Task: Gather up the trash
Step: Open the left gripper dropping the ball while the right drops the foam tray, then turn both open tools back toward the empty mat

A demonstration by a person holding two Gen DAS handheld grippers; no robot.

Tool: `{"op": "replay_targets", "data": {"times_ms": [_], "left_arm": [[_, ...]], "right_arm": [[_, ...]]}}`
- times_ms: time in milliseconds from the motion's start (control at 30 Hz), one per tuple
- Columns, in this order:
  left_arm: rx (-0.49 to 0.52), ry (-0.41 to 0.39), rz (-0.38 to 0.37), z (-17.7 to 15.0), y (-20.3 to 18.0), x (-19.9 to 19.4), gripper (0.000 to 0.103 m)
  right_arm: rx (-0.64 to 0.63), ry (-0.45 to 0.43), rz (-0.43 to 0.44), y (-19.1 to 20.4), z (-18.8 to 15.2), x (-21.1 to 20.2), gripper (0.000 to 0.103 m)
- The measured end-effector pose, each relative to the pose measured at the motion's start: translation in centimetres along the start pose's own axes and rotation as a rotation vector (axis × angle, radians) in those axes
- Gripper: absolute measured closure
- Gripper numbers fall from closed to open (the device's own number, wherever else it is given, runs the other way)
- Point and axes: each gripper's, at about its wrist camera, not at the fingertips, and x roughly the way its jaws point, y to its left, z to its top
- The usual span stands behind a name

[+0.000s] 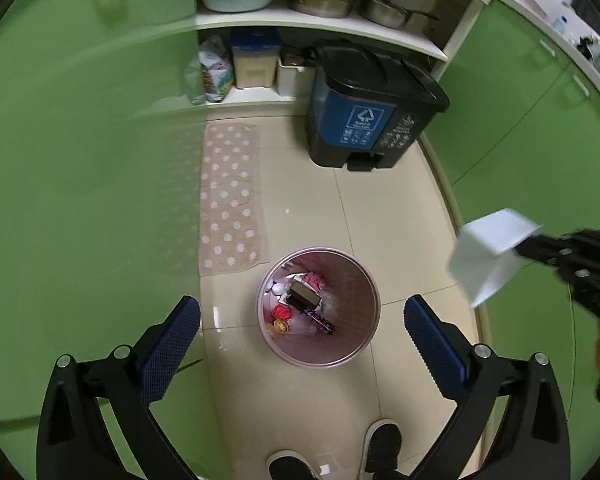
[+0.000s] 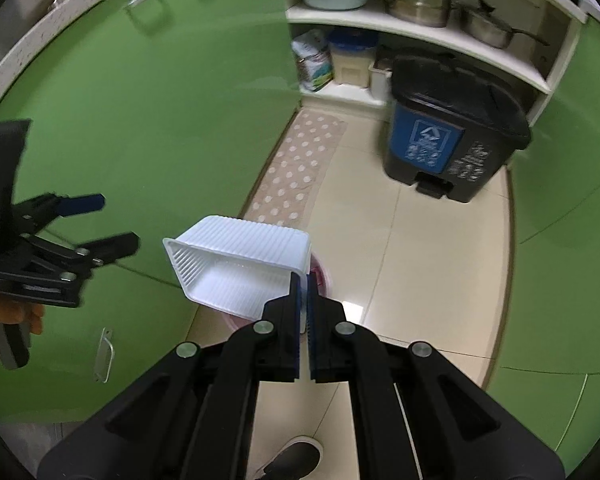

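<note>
My right gripper (image 2: pixel 303 280) was clamped on the rim of the white plastic tray (image 2: pixel 236 264), holding it tilted above the pink waste basket (image 1: pixel 364 280). My left gripper (image 1: pixel 302 312) hung over that basket with its jaws spread wide, holding nothing.

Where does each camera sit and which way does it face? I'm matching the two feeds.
Left wrist: on the left gripper, open, looking steeply down at the pink bin; shoes show.
Right wrist: on the right gripper, shut on the white tray, facing down; a hand shows.
Shared: the lidded black bin, dotted mat, and each other's gripper.
</note>
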Motion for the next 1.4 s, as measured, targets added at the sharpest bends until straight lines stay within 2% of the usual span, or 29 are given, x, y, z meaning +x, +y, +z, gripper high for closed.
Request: {"op": "replay_targets", "data": {"times_ms": [167, 233, 267, 300, 333, 367, 467, 633, 733, 867, 933, 1167, 1400], "left_arm": [[-0.018, -0.020, 0.003, -0.9, 1.2, -1.8, 0.005], [-0.025, -0.020, 0.013, -1.3, 1.8, -1.8, 0.005], [-0.028, -0.022, 0.021, -1.3, 2.0, -1.7, 0.005], [-0.036, -0.022, 0.026, -1.4, 2.3, -1.6, 0.005], [-0.043, -0.021, 0.027, -1.5, 2.6, -1.4, 0.005], [-0.047, -0.021, 0.030, -1.6, 2.8, -1.3, 0.005], [-0.053, -0.015, 0.033, -1.9, 3.0, -0.8, 0.005], [-0.047, -0.001, 0.035, -2.2, 2.4, -0.9, 0.005], [-0.038, -0.006, 0.034, -1.9, 1.7, -2.2, 0.005], [-0.026, -0.031, 0.021, -1.4, 0.0, -5.7, 0.005], [-0.024, -0.048, 0.014, -1.1, -1.2, -8.3, 0.005], [-0.056, -0.094, 0.013, -1.8, -4.1, -18.9, 0.005], [-0.135, -0.173, 0.090, -3.8, -2.3, -31.6, 0.005]], "right_arm": [[-0.048, 0.036, 0.036, 2.3, 0.5, 2.9, 0.101], [-0.066, 0.047, 0.043, 3.0, 0.8, 3.9, 0.093], [-0.074, 0.055, 0.045, 3.2, 1.0, 4.5, 0.084], [-0.077, 0.059, 0.045, 3.3, 1.0, 4.9, 0.048], [-0.073, 0.053, 0.046, 3.3, 1.0, 5.2, 0.016], [-0.067, 0.035, 0.050, 3.2, 0.9, 5.2, 0.010], [-0.063, 0.042, 0.027, 3.1, 0.6, 5.3, 0.005], [-0.044, 0.075, 0.001, 2.5, -0.2, 4.7, 0.005], [-0.025, 0.074, -0.018, 2.2, -0.3, 2.9, 0.005], [-0.012, 0.054, -0.032, 2.5, -0.2, -2.1, 0.005], [-0.009, 0.042, -0.034, 2.7, 0.1, -4.6, 0.005], [-0.045, -0.027, -0.031, 5.6, 1.1, -17.1, 0.004], [-0.141, -0.103, 0.021, 10.8, 2.8, -28.0, 0.003]]}}
